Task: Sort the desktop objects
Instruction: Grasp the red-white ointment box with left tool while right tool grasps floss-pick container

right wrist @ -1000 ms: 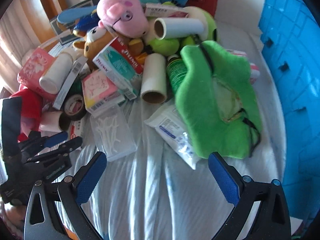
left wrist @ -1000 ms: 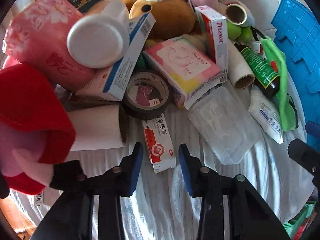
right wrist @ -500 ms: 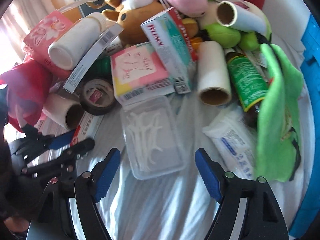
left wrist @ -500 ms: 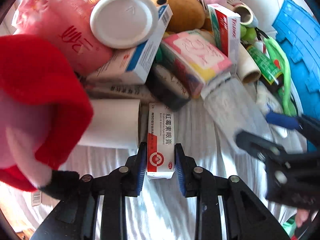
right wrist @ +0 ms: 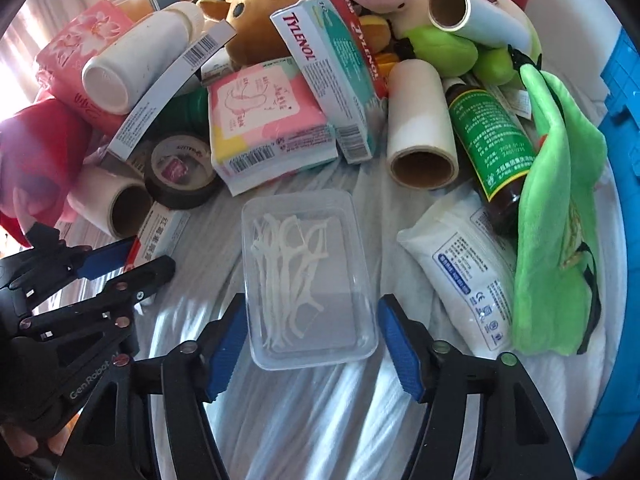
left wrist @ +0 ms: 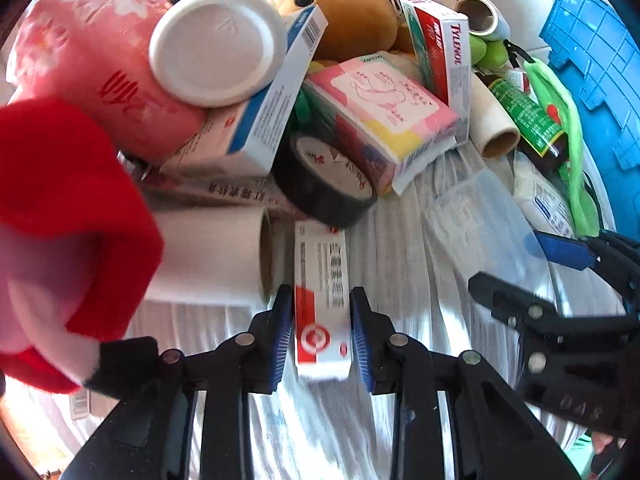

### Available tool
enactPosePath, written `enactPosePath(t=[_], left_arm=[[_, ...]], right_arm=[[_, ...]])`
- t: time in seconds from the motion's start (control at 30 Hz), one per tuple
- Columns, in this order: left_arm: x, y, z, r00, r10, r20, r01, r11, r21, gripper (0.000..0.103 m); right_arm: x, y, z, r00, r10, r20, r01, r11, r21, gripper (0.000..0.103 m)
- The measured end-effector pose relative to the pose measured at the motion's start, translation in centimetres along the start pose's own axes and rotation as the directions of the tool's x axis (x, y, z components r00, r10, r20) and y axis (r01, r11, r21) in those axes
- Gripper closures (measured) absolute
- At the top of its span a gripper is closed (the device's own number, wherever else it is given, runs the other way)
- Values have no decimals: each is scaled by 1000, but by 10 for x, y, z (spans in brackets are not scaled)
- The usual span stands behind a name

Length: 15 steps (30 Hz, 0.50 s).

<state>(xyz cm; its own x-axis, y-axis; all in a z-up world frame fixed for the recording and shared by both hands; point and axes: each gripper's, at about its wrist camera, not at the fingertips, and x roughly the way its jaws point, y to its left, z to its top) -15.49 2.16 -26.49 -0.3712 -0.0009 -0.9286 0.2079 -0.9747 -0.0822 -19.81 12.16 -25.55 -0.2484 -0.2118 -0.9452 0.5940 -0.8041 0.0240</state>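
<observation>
Ointment box (left wrist: 322, 300) lay flat on the bedsheet (left wrist: 380, 256) just in front of the black tape roll (left wrist: 328, 178), long axis running straight along the left gripper (left wrist: 322, 330), whose 2 pads clamped its near end. Right gripper (right wrist: 312, 344) stood wide apart, straddling the clear floss-pick box (right wrist: 308, 276) without touching it.

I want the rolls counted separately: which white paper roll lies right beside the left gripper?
The roll by the red plush, left of the left gripper; the others lie farther back.

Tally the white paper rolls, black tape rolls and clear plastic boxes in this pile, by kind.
White paper rolls: 3
Black tape roll: 1
Clear plastic box: 1
Total: 5
</observation>
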Motion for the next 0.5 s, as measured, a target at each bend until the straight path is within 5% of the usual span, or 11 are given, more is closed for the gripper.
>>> enactPosePath(t=[0.17,0.3,0.5], left_arm=[[1,-8,2,1000,14,18,-14,1000,17,72],[-3,-19,-6,999,20,31,-21,999,46,77],[-25,-33,-14,999,9,43,-11,998,64,77]], right_arm=[[6,-2,2,1000,-21,0,21,1000,1,25],[13,4,-6,999,-46,-4,46,998,-33,42],[-5,7,-15,998,-51,20,52,997,-50,43]])
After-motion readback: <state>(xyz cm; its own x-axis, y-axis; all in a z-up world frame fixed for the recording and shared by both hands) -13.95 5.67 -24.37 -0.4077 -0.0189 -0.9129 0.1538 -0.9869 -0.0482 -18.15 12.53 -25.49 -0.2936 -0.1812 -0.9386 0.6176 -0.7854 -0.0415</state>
